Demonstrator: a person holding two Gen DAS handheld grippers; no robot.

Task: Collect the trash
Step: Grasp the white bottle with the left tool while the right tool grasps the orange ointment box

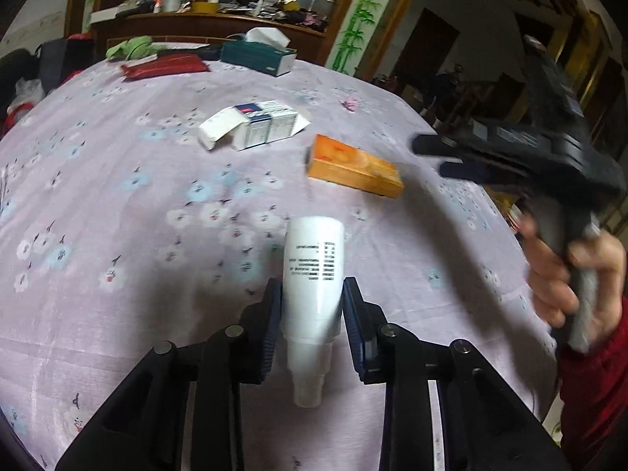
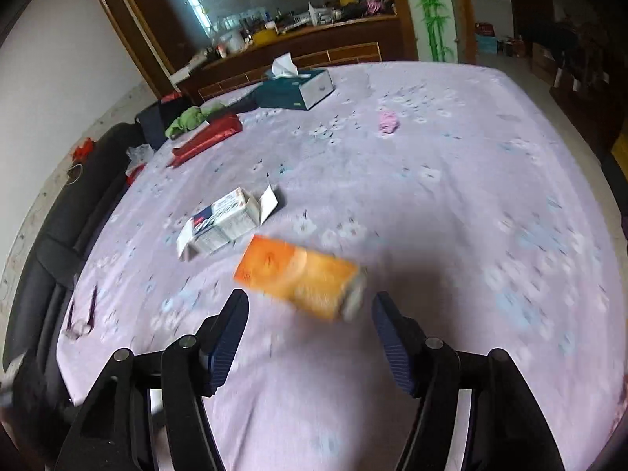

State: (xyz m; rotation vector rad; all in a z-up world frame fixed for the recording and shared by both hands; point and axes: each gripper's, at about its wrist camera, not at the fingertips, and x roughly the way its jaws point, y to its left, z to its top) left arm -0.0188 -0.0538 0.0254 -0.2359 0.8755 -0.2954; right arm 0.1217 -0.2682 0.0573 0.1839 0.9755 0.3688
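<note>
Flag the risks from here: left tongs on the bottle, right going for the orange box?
1. The left tongs pinch the white bottle on its taper near the neck; it could slip out.
2. The right tongs are open and motion-blurred near the orange box; a fast approach could knock it aside.
3. The box lies skewed to the jaws, so closing may rotate it.

Nothing can be read: the white bottle [image 1: 313, 274] carries lines of black print, upside down and blurred, and the opened white carton [image 1: 255, 123] beyond it bears illegible print.

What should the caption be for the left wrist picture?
Left gripper clamps a white bottle over a flowery tablecloth while the right gripper nears an orange box.
</note>
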